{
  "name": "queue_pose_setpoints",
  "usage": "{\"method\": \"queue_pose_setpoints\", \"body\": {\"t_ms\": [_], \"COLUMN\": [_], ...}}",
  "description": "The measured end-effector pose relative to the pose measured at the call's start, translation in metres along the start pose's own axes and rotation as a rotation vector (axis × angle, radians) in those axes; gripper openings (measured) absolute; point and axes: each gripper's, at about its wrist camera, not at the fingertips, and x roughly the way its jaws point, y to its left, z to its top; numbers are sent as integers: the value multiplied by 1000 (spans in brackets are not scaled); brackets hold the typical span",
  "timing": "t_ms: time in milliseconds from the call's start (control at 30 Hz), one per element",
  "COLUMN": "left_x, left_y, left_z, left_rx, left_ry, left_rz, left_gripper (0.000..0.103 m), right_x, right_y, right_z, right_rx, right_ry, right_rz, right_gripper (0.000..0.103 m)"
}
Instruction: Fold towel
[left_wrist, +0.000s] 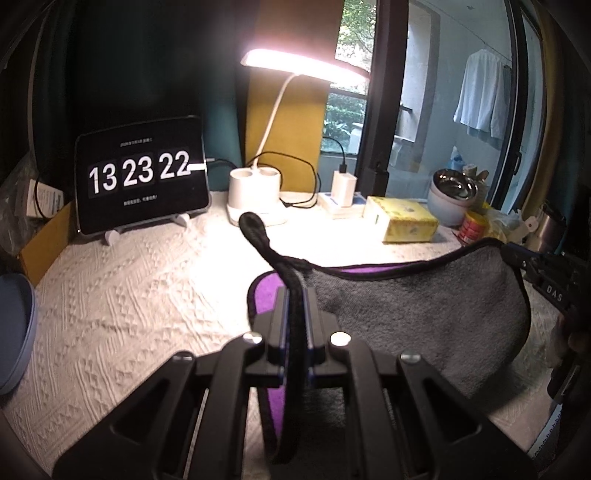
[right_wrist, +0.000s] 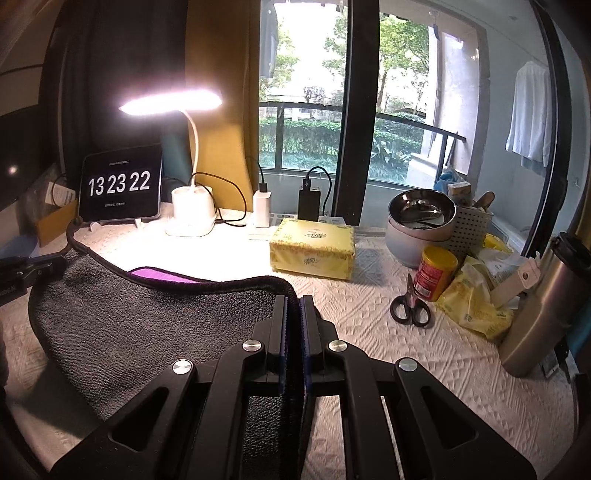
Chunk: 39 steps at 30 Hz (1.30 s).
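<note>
Fingers (left_wrist: 295, 291) (right_wrist: 293, 299) closed, pinching towel (left_wrist: 424, 306) corners

towel (left_wrist: 424, 314): grey, purple underside, black trim | tablecloth (left_wrist: 129, 295): white, diamond-textured | tissue box (right_wrist: 312, 249): yellow

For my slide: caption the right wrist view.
Right gripper fingers shut on the grey towel corner, scissors beside.

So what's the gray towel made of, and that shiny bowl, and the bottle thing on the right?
The gray towel looks like soft microfiber terry: fuzzy nap, black stitched edge, purple underside. The bowl seems to be polished stainless steel, since it mirrors the room. The tumbler looks like brushed metal with a dull sheen and a dark lid, probably plastic.
</note>
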Motion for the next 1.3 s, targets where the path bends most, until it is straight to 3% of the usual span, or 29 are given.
{"method": "queue_pose_setpoints", "body": {"t_ms": [900, 1300], "left_x": [61, 90], "left_y": [1, 9], "left_z": [21, 18], "left_rx": [31, 20], "left_ry": [-3, 60], "left_rz": [23, 36], "left_gripper": [7, 7], "right_x": [65, 97], "right_y": [-14, -16], "right_z": [10, 8], "right_rx": [29, 36], "right_ry": [28, 90], "right_rz": [-7, -41], "right_gripper": [8, 8]}}
